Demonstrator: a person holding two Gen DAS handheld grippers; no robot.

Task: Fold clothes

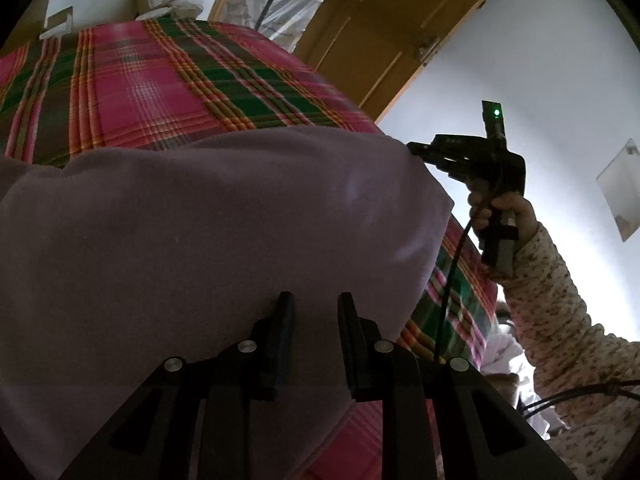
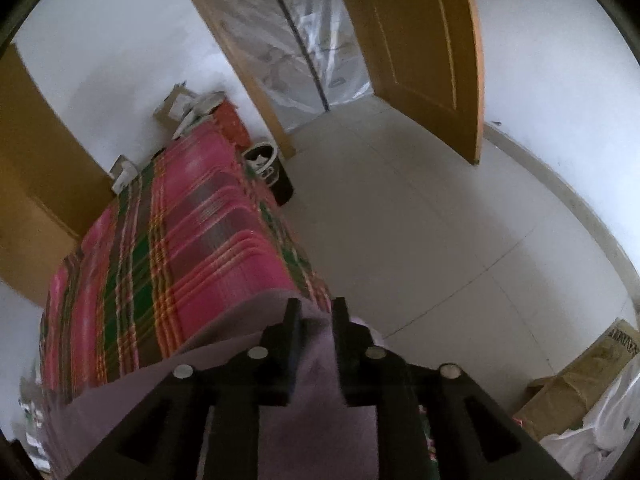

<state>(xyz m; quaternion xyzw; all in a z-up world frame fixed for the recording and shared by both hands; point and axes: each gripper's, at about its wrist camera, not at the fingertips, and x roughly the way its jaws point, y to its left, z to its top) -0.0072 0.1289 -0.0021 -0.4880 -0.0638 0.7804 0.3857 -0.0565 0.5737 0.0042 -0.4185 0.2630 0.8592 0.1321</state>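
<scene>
Lilac cloth [image 1: 200, 240] fills the near view, pinched between the left gripper [image 1: 312, 308] fingers and clamped at its far corner by the right gripper [image 2: 316, 312], held up above the plaid-covered bed [image 1: 140, 80]. Folding looks barely begun; no creases visible.

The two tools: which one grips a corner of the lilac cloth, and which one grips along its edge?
The right tool pinches the far corner of the lilac cloth. The left tool bites its near edge, with cloth on both sides.
</scene>
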